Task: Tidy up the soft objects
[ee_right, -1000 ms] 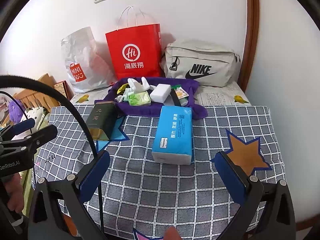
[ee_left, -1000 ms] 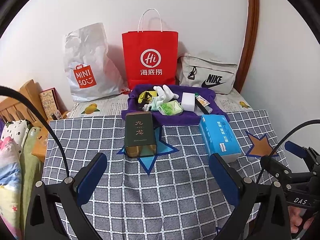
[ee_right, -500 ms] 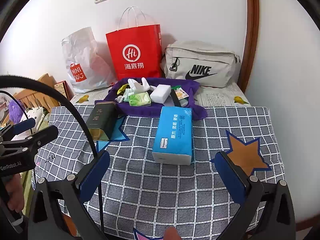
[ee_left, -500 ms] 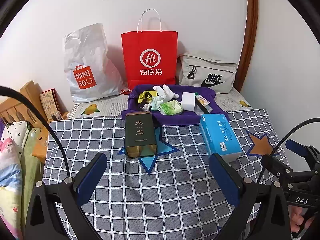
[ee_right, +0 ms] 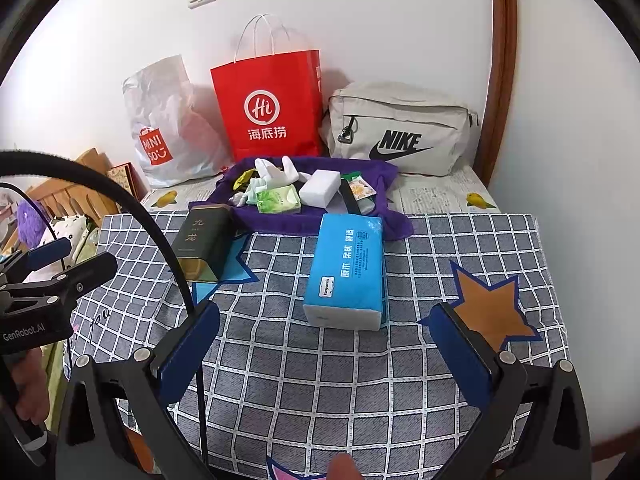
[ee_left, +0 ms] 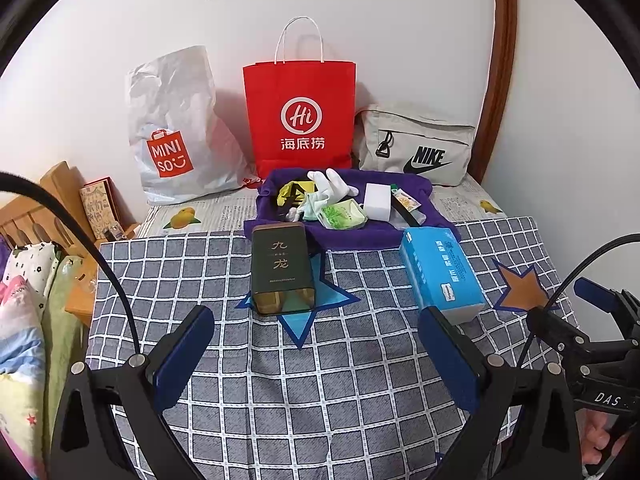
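Against the white wall behind the purple towel (ee_left: 348, 236): a white MINISO bag (ee_left: 176, 132), a red "Hi 海底捞" paper bag (ee_left: 300, 116) and a beige NIKE pouch (ee_left: 416, 144) (left to right). Piled on the purple towel: white gloves (ee_left: 330, 182), a green tissue packet (ee_left: 344, 216), a white sponge block (ee_left: 378, 202), small sachets. Just in front of the towel, toward the left, a dark tin (ee_left: 282, 270) lettered 九龙, lying on a blue star patch (ee_left: 312, 304); toward the right, a blue tissue pack (ee_right: 346, 272) with Chinese print, touching the towel's front edge. Left gripper (ee_left: 316, 354) spread wide, level above the grey checked tablecloth (ee_left: 320, 400), gripping nothing. Right gripper (ee_right: 324, 350) likewise splayed, nothing between the blue pads (ee_right: 188, 348), aimed at the tissue pack. "GenRobot.AI" readable on the left tool's side in the right view.
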Available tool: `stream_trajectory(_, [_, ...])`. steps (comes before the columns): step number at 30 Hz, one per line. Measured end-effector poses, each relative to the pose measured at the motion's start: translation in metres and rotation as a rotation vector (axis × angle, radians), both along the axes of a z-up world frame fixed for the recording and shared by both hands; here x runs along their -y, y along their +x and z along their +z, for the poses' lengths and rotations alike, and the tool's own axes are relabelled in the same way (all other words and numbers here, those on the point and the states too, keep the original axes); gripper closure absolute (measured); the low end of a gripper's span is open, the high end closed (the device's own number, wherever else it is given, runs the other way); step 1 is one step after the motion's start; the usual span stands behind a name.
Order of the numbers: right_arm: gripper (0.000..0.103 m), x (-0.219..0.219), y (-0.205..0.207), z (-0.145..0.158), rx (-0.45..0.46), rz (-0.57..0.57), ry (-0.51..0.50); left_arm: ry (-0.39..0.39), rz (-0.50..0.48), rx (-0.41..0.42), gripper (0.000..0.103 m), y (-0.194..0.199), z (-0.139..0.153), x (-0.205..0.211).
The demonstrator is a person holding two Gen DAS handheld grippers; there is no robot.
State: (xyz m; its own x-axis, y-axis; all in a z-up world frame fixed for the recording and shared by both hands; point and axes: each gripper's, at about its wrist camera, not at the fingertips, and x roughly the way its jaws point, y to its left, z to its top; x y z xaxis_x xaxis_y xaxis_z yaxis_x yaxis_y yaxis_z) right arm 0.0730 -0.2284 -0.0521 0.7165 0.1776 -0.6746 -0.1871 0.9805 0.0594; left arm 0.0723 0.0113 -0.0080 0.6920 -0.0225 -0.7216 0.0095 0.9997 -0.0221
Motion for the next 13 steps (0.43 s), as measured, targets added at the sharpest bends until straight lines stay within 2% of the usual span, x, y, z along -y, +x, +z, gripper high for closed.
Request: stream_trajectory(13, [0.000,-0.0006,0.0000,0.0003,0.002,0.000,-0.003,0.007,-0.016,0.028,0.000,-0.0030,-0.0009,0.0010])
